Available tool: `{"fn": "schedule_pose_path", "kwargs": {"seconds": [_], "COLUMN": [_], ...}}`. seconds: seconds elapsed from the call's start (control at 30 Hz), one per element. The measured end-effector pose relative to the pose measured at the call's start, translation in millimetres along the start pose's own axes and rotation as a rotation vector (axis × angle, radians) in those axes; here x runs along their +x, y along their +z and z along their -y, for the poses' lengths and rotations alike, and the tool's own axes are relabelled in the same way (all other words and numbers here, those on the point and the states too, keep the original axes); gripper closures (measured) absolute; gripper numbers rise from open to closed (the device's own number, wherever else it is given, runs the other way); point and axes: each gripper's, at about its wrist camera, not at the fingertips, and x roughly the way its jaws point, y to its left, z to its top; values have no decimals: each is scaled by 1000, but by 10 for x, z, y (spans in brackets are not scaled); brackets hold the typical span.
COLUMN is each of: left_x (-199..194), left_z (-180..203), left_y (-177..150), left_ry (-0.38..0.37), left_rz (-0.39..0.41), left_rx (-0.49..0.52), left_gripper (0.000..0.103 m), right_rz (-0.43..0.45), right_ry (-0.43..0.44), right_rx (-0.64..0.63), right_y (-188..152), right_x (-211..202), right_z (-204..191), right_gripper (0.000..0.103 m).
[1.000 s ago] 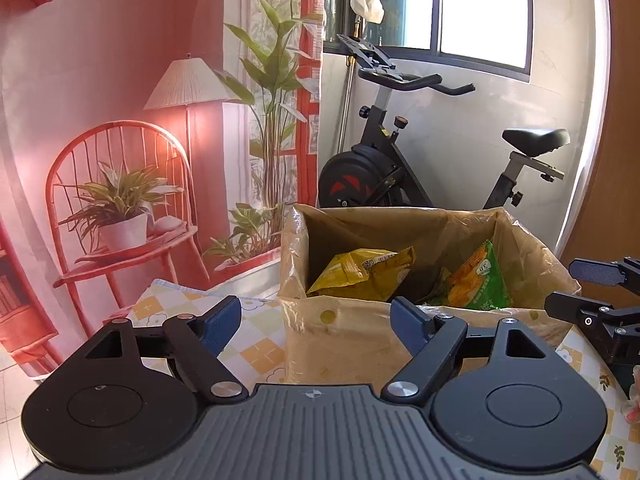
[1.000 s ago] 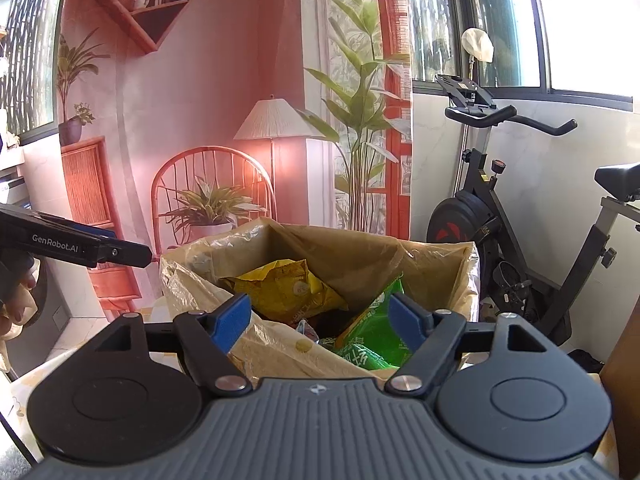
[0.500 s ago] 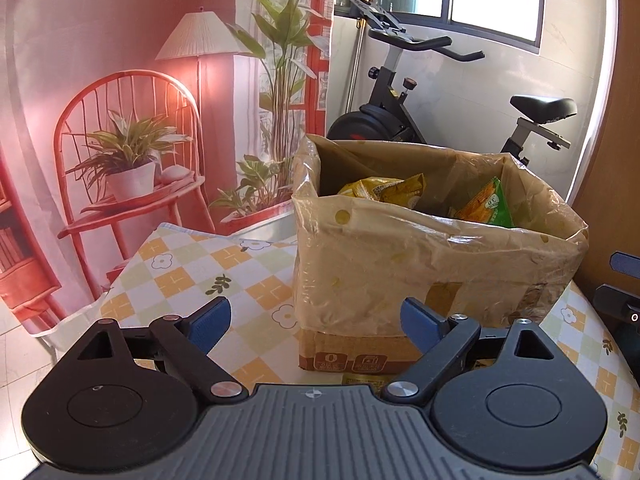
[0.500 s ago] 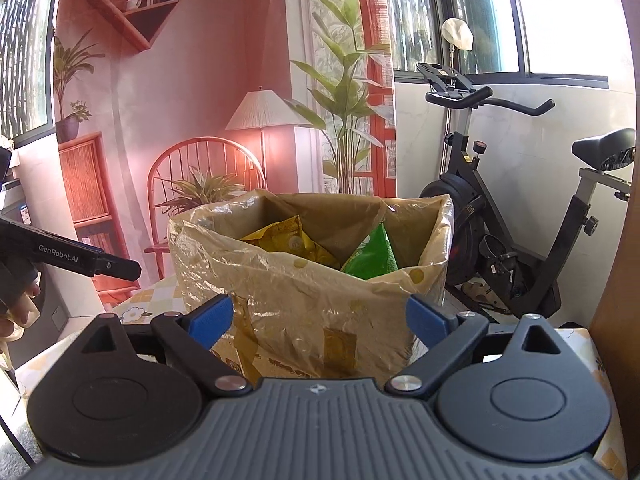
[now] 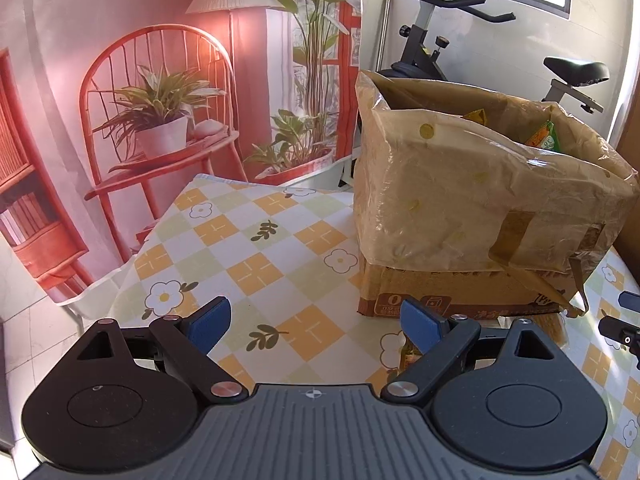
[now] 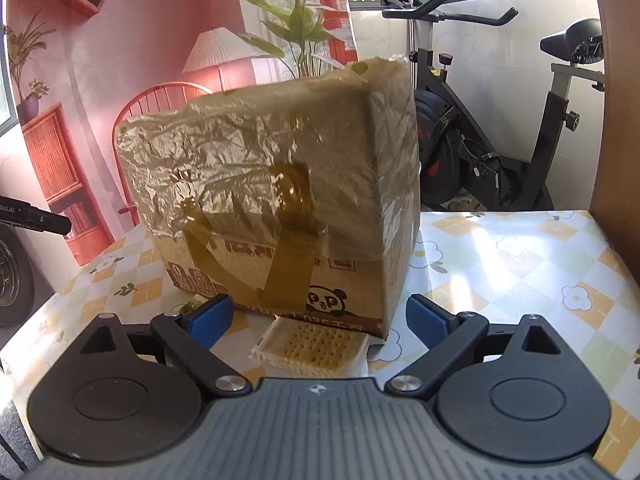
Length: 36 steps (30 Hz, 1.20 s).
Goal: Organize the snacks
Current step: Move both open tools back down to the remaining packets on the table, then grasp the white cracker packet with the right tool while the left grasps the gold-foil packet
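A cardboard box [image 5: 472, 216] lined with a crinkled plastic bag stands on the checked tablecloth; it also fills the right wrist view [image 6: 280, 200]. A yellow snack bag [image 5: 476, 115] and a green-orange snack bag [image 5: 546, 138] peek over its rim. A clear pack of crackers [image 6: 312, 346] lies on the table in front of the box, between the fingers of my right gripper [image 6: 318, 320], which is open and empty just above it. My left gripper [image 5: 316, 324] is open and empty, low over the table to the left of the box. A small snack pack [image 5: 410, 356] lies by its right finger.
The table [image 5: 248, 240] has a flower-patterned checked cloth. A wooden panel [image 6: 624, 120] borders the table's right side. An exercise bike [image 6: 480, 140] stands behind the table. A printed pink backdrop hangs at the back left. The other gripper's tip [image 6: 40, 216] shows at the left.
Both grippers have dropped from above the box's open top to table level in front of it. The crackers have come into the right wrist view. Both stay open.
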Motion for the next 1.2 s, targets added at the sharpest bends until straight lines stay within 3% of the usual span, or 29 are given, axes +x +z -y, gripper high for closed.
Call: {"fn": "schedule_pose_path", "kwargs": {"seconds": [0.27, 0.43, 0.6, 0.7, 0.77, 0.87, 0.97, 1.1, 1.2], "left_x": [24, 80, 150, 190, 219, 262, 298, 390, 487], "left_z": [-53, -33, -7, 2, 2, 47, 132, 260, 357], "left_y": [6, -41, -107, -142, -172, -221, -251, -293, -367], "left_ry": [17, 10, -15, -27, -39, -58, -71, -114, -147], "left_rz": [-1, -10, -29, -36, -40, -44, -43, -51, -62], "left_rx": [-7, -16, -21, -27, -35, -33, -21, 0, 33], "left_gripper": [10, 10, 10, 10, 10, 10, 10, 10, 10], "right_rz": [-107, -168, -242, -305, -290, -217, -201, -235, -212], "right_ry": [-17, -35, 96, 198, 186, 102, 88, 84, 82], "right_rx": [22, 58, 36, -10, -67, -187, -189, -228, -265], "right_y": [-156, -233, -358, -416, -429, -386, -319, -367, -388], "right_x": [643, 835, 716, 596, 520, 502, 669, 928, 926], "right_z": [14, 52, -47, -185, -257, -324, -270, -294, -367], "right_gripper": [9, 12, 13, 22, 22, 22, 23, 32, 45]}}
